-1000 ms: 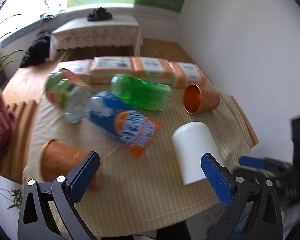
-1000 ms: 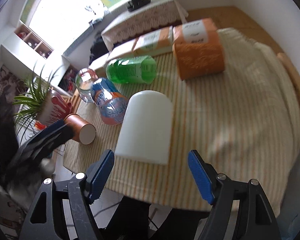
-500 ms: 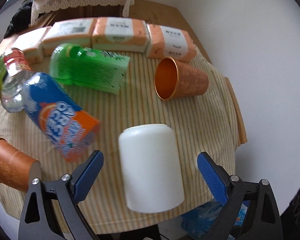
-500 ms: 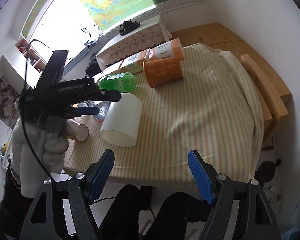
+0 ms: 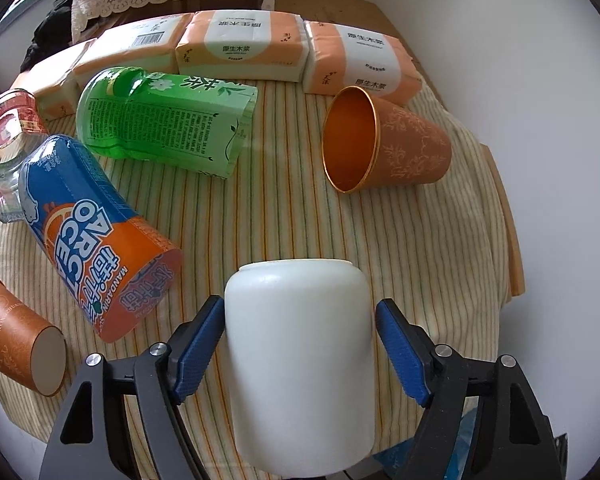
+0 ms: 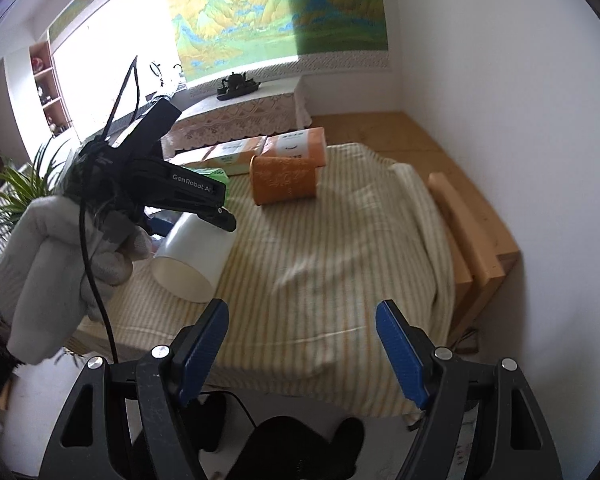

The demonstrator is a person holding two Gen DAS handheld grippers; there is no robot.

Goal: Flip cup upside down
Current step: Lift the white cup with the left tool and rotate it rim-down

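Left gripper (image 5: 300, 344) straddles the white cup (image 5: 300, 364) lying on its side at the near edge of the table; no grip is made yet.

The left jaws stand wide, one blue pad on each side of the cup wall: the left pad is at or almost on the wall, the right pad shows a slight gap. The cup's closed base points far, its open mouth near. For a clean flip, the pads should close squarely on the mid-body, lift clear of the striped cloth (image 5: 420, 248), then rotate until the mouth faces down. The right gripper (image 6: 300, 344) hangs wide open and empty over the near right of the table. The orange-blue bottle (image 5: 96, 240) lies just left of the cup and could be struck in the turn. The orange cup (image 5: 404, 148) lies farther off, well apart.
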